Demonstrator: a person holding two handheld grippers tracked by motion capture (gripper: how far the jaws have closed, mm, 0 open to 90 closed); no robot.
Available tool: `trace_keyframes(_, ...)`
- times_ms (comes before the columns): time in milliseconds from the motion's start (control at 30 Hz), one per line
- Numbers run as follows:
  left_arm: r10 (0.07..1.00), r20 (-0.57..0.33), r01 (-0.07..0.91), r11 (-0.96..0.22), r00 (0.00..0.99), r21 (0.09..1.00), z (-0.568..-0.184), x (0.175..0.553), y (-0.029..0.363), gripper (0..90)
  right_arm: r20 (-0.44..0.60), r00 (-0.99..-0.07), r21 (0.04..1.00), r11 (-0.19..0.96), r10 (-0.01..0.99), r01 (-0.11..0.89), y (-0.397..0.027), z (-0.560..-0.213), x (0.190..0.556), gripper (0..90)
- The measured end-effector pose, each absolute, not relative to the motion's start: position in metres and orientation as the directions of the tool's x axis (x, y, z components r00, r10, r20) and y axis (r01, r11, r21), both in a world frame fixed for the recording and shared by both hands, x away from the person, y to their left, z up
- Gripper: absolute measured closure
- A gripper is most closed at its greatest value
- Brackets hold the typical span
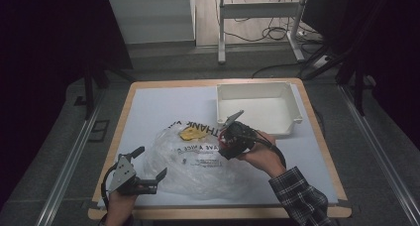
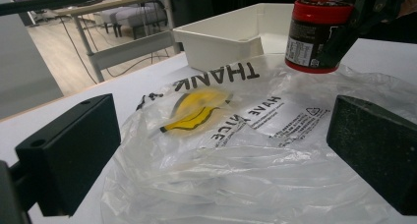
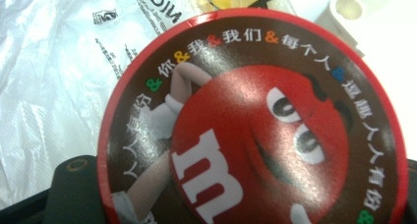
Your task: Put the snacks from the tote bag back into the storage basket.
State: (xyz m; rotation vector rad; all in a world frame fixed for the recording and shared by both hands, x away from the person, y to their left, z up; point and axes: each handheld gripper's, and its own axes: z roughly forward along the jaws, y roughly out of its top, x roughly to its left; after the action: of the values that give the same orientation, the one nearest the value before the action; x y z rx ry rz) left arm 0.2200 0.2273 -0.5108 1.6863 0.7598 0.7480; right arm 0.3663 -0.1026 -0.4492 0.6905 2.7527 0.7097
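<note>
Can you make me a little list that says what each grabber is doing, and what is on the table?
right gripper: shut on the candy tub, held up above the bag
candy tub: red lid with a cartoon candy face, dark label
left gripper: open, jaws either side of the bag's near end, gripping nothing
bag: clear plastic, crumpled, flat on the table, black print
yellow thing: inside the bag
bin: white, behind the bag
table: white top, wooden edge
</note>
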Motion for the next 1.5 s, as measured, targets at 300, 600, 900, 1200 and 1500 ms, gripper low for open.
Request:
trace_keyframes(300, 0.795, 0.105, 0.114, -0.213, 0.598, 0.97, -0.511, 0.22, 0.227, 0.0, -0.096, -0.855, 0.51, 0.763, 0.51, 0.398, -0.119, -0.445, 0.37, 25.6)
trace_keyframes(600, 0.795, 0.105, 0.115, -0.215, 0.598, 0.97, -0.511, 0.22, 0.227, 0.0, -0.097, -0.844, 0.537, 0.741, 0.528, 0.402, -0.134, -0.441, 0.375, 25.6)
trace_keyframes(900, 0.795, 0.106, 0.115, -0.216, 0.597, 0.97, -0.511, 0.22, 0.227, 0.0, -0.1, -0.841, 0.551, 0.734, 0.531, 0.398, -0.143, -0.44, 0.384, 25.6)
trace_keyframes(1200, 0.798, 0.098, 0.113, -0.204, 0.595, 0.972, -0.511, 0.22, 0.228, 0.0, -0.109, -0.835, 0.55, 0.732, 0.539, 0.401, -0.148, -0.44, 0.397, 25.6)
trace_keyframes(1500, 0.8, 0.09, 0.108, -0.19, 0.593, 0.976, -0.51, 0.219, 0.23, 0.0, -0.11, -0.835, 0.557, 0.729, 0.54, 0.398, -0.153, -0.441, 0.409, 25.6)
